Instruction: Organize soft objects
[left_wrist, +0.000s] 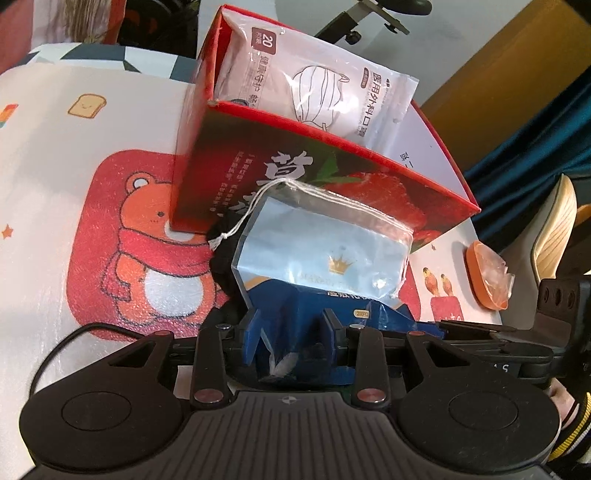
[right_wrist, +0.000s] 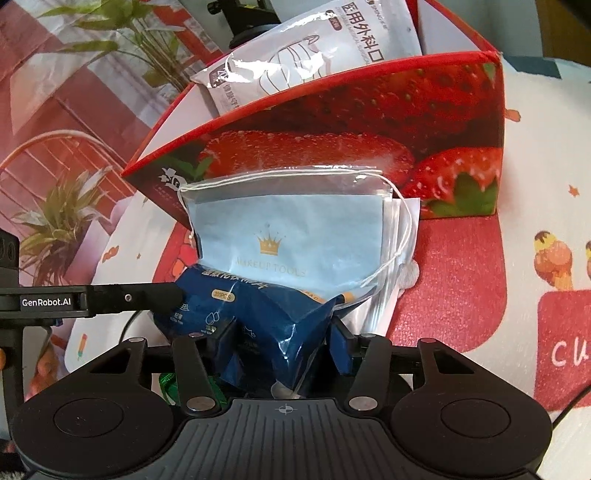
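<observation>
Cartoon tabletop (left_wrist: 55, 192) before strawberry box (left_wrist: 332, 192): both tongs, left (left_wrist: 291, 332) and right (right_wrist: 284, 343), pinch the soft, slippery, light pad pouch (right_wrist: 288, 236) at its blue base

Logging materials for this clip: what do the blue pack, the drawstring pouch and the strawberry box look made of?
Blue pack: glossy thin plastic film, creased with glare; both grippers clamp it.
Drawstring pouch: clear shiny plastic over a pale blue insert, white cord.
Strawberry box: printed cardboard, probably; stiff straight walls, slight sheen.
</observation>
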